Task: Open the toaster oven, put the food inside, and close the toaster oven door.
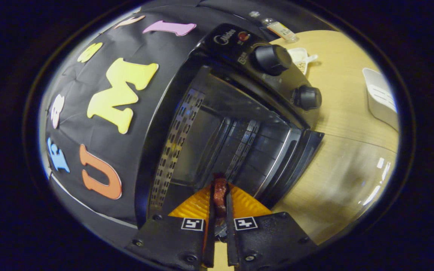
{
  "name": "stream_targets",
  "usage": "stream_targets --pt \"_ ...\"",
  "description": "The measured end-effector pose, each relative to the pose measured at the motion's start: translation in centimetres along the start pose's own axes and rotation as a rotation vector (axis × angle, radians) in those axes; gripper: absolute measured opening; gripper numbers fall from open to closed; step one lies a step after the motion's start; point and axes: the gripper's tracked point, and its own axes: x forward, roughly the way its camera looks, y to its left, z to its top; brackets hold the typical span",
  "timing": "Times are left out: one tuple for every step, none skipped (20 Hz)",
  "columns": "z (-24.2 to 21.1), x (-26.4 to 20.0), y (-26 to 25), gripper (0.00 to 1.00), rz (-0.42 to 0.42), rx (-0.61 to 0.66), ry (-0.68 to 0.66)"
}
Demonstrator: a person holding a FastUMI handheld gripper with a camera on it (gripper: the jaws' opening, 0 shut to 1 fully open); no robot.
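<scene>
A black toaster oven (239,67) stands open just ahead of me, seen tilted. Its dark cavity (217,146) with ribbed side walls lies straight beyond my fingers. The glass door (345,177) hangs folded down flat over the wooden table. Two black knobs (271,58) sit on the control panel beside the cavity. My gripper (220,194) is shut on a thin reddish-brown piece of food (220,192), pinched edge-on between both fingers. The food's tip reaches the mouth of the cavity.
The wooden table (345,94) stretches past the oven's knob side. On it lie a small white dish with a spoon (301,60), a little bottle (283,30) and a white tray (381,98).
</scene>
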Motion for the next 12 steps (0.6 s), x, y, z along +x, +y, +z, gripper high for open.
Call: stream_targets --pt "-0.2 0.3 0.0 0.17 -0.009 -0.017 0.004" --pt "-0.1 0.3 0.0 0.18 -0.016 -0.04 -0.003" --pt "0.0 0.4 0.1 0.18 -0.023 -0.075 -0.008" --pt "0.1 0.5 0.2 0.18 -0.028 -0.114 -0.012" --pt "-0.1 0.6 0.3 0.19 -0.033 -0.159 -0.012" --pt "-0.2 0.7 0.0 0.2 -0.052 -0.194 -0.004" --pt "-0.2 0.7 -0.3 0.22 -0.063 -0.225 -0.001" --pt "-0.1 0.7 -0.7 0.28 -0.072 -0.25 -0.001" --pt "0.1 0.6 -1.0 0.32 -0.082 -0.27 -0.002" --pt "0.2 0.5 -1.3 0.39 -0.088 -0.309 0.0" --pt "0.4 0.4 -1.8 0.48 -0.116 -0.355 0.001" --pt "0.4 0.4 -2.2 0.57 -0.131 -0.391 0.007"
